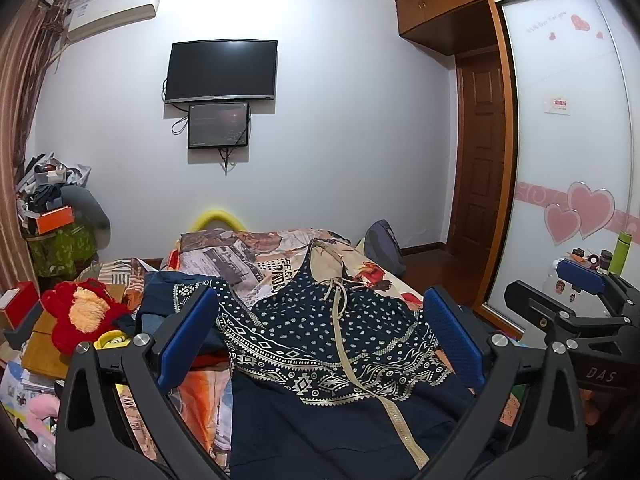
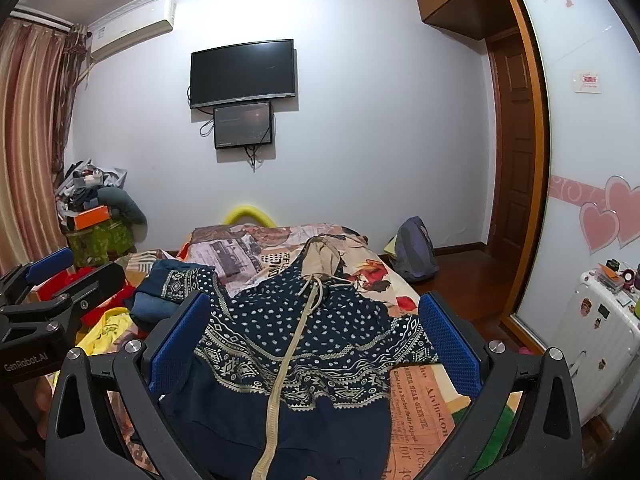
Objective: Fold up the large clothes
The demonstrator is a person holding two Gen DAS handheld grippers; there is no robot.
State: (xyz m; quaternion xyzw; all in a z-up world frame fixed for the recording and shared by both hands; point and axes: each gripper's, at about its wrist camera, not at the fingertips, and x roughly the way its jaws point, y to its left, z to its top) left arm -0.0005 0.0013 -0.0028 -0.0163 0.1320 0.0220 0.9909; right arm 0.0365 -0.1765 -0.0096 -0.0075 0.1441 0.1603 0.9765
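Note:
A large navy hooded garment (image 1: 332, 336) (image 2: 304, 332) with white dots, a patterned band and a beige zipper lies spread on the bed, its beige hood (image 1: 326, 258) (image 2: 320, 258) pointing toward the far wall. My left gripper (image 1: 320, 340) hovers above its lower half, open, with nothing between the blue pads. Beside it on the right, my right gripper (image 2: 316, 344) also stands open and empty above the garment. Each gripper shows at the edge of the other's view: the right gripper (image 1: 576, 300) and the left gripper (image 2: 60, 280).
The bed (image 1: 248, 252) carries a printed cover. A folded navy cloth (image 2: 168, 292), a red plush toy (image 1: 84, 312) and a yellow cloth (image 2: 108, 328) lie to the left. A backpack (image 2: 414, 250) stands on the floor. A white suitcase (image 2: 596, 336) and wardrobe door (image 2: 580, 120) are on the right.

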